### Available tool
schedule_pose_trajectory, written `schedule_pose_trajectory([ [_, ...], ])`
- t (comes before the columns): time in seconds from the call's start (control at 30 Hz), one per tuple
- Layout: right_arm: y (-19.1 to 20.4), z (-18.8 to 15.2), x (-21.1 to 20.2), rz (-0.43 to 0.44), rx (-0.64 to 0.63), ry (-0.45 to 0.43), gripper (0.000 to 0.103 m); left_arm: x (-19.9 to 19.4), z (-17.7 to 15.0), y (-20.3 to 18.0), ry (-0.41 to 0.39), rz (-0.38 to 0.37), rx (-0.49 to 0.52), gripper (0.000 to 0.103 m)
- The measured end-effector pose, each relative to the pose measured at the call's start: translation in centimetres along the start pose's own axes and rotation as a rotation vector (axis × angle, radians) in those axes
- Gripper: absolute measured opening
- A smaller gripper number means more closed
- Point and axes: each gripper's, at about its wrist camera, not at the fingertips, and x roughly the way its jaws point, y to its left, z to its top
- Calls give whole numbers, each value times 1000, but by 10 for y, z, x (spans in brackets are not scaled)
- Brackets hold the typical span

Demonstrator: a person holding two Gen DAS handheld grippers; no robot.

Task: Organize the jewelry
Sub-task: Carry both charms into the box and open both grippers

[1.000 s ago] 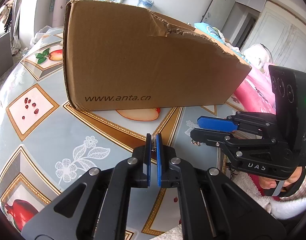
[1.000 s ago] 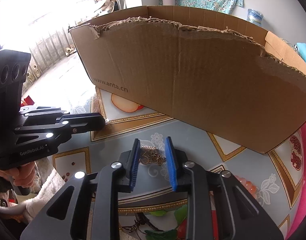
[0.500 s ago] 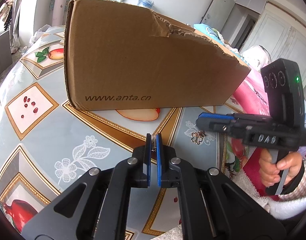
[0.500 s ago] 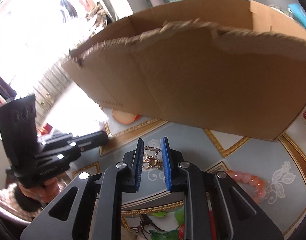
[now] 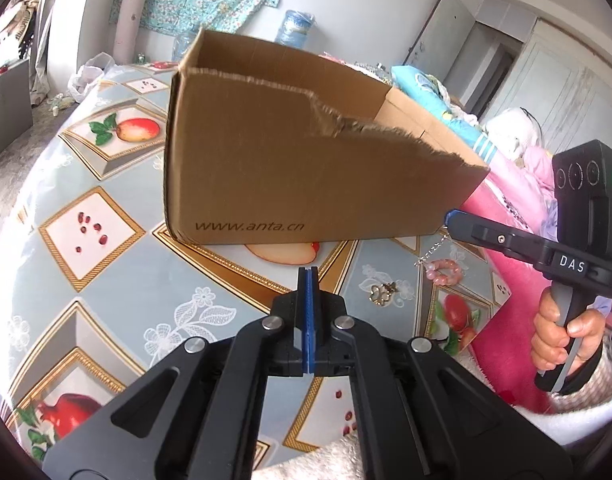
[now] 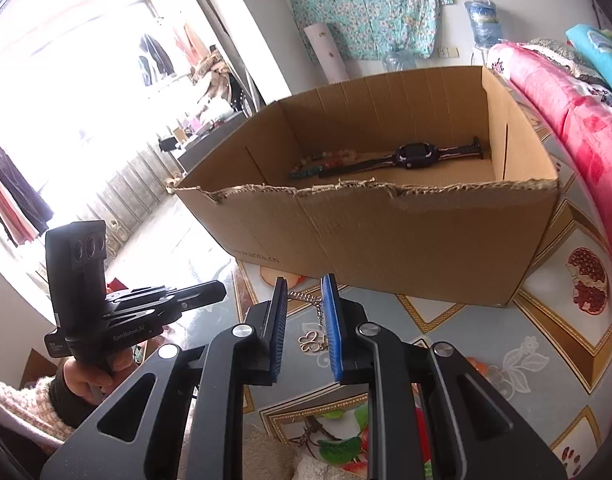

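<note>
From the left wrist, the left gripper [image 5: 308, 280] is seen with its blue pads pressed flat together and nothing between them, poised over the patterned tablecloth [image 5: 86, 280] short of the cardboard box [image 5: 266, 168]. To its right the right gripper [image 5: 450, 216] is held by a hand [image 5: 558, 340], and a thin chain [image 5: 432, 251] is seen trailing down from its tip, its long axis running slantwise toward the table. A gold charm [image 5: 382, 290] and a pink bead bracelet [image 5: 446, 270] are seen below it; whether the charm rests on the cloth cannot be told. From the right wrist, the chain [image 6: 304, 295] is seen caught between the narrowly parted pads near their tips, with the charm [image 6: 312, 340] lower down between the fingers. The box's open top lies ahead of and above these fingers, its torn near wall standing between them and the interior, so the chain is judged to need carrying up and over that edge by the right hand, which is the nearer. Inside the box, a dark watch [image 6: 416, 155] and a string of coloured beads [image 6: 322, 162] are laid along the far wall.
</note>
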Motion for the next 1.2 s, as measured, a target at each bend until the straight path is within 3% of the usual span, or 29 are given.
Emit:
schedule_pose_trajectory([
  [0.13,7,3,-5,11,4,-24,18,10,-2,-3,74,27,23,3],
  [0.17,7,4,-4,12,4,-26,18,15,-1,-3,96,38,31,9],
  [0.2,7,3,-5,15,3,-29,18,21,-2,-6,123,58,46,22],
  [0.27,6,1,-7,17,6,-34,18,30,-3,-11,145,96,106,27],
  [0.43,4,-5,-17,15,27,-54,18,46,2,-25,197,136,263,26],
  [0.53,1,-6,-22,15,41,-66,18,54,7,-34,238,185,350,14],
  [0.6,-1,-7,-24,18,50,-71,18,56,9,-35,262,178,370,5],
  [0.67,-1,-8,-26,20,55,-74,18,58,11,-35,275,178,382,5],
  [0.83,-2,-9,-30,18,57,-81,18,54,4,-44,251,155,379,4],
  [0.97,-2,-9,-35,20,53,-90,18,38,4,-45,222,121,321,4],
  [1.2,6,18,-52,83,7,-135,18,-29,36,-73,63,-30,289,4],
])
